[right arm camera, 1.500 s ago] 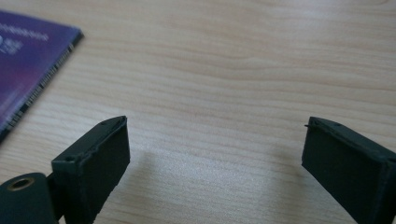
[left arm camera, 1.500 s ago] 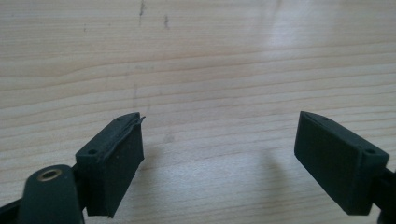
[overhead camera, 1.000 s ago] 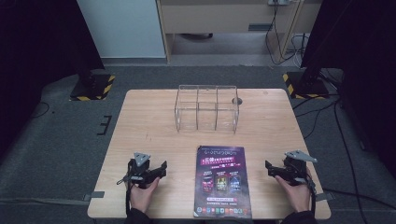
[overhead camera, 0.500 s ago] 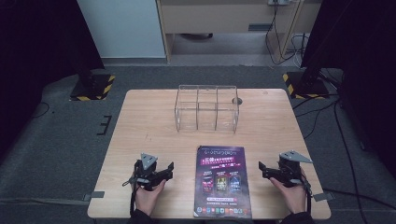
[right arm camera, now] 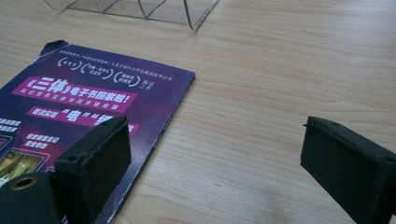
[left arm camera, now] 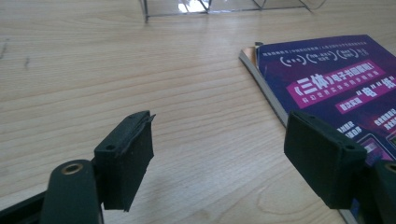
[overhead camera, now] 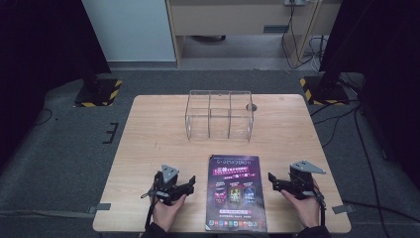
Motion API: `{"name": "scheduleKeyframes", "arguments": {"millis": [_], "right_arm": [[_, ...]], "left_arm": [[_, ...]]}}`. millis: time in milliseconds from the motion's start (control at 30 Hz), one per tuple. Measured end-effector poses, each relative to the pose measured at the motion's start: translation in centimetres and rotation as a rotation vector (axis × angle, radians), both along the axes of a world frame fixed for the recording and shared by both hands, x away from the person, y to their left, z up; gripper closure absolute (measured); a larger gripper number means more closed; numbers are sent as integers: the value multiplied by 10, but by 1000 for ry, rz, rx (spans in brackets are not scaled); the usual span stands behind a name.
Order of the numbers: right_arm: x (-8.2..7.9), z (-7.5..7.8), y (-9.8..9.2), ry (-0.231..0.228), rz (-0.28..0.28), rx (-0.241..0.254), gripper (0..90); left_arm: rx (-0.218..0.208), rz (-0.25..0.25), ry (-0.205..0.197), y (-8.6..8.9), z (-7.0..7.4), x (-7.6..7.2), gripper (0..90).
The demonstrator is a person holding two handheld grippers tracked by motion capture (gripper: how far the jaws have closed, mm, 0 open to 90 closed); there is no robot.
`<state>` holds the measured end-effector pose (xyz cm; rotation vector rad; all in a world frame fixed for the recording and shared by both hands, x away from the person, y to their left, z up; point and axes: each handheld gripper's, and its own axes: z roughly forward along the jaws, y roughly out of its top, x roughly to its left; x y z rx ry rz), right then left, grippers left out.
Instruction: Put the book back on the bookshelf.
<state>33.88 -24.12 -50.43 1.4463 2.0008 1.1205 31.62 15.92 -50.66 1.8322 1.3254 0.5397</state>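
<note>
Book (overhead camera: 236, 191) flat at worktop (overhead camera: 148, 129) near edge, not yet gripped; left gripper (overhead camera: 189, 183) and right gripper (overhead camera: 271, 180) fingers wide open, empty.

1. The right gripper (right arm camera: 217, 163) hangs over the wooden table (right arm camera: 280, 70), jaws wide apart with nothing between them.
2. A purple magazine (right arm camera: 93, 93) lies flat, partly behind one jaw.
3. A clear acrylic organizer (right arm camera: 154, 9) stands beyond the magazine.
</note>
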Motion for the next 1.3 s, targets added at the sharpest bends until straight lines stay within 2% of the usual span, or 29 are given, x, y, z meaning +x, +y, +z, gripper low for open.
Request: {"name": "scheduleKeyframes", "arguments": {"millis": [600,867,1200,1300], "right_arm": [[-2,-5,16,19,50,36,114],[-3,-9,24,27,76,37,135],[-4,-16,35,58,118,42,162],[-5,-18,38,55,124,40,168]], "left_arm": [[2,-80,28,-30,-7,-2,269],[-5,-108,42,-42,-9,-4,289],[15,-128,57,-50,-12,-3,324],[18,-136,64,-54,-14,-2,336]]}}
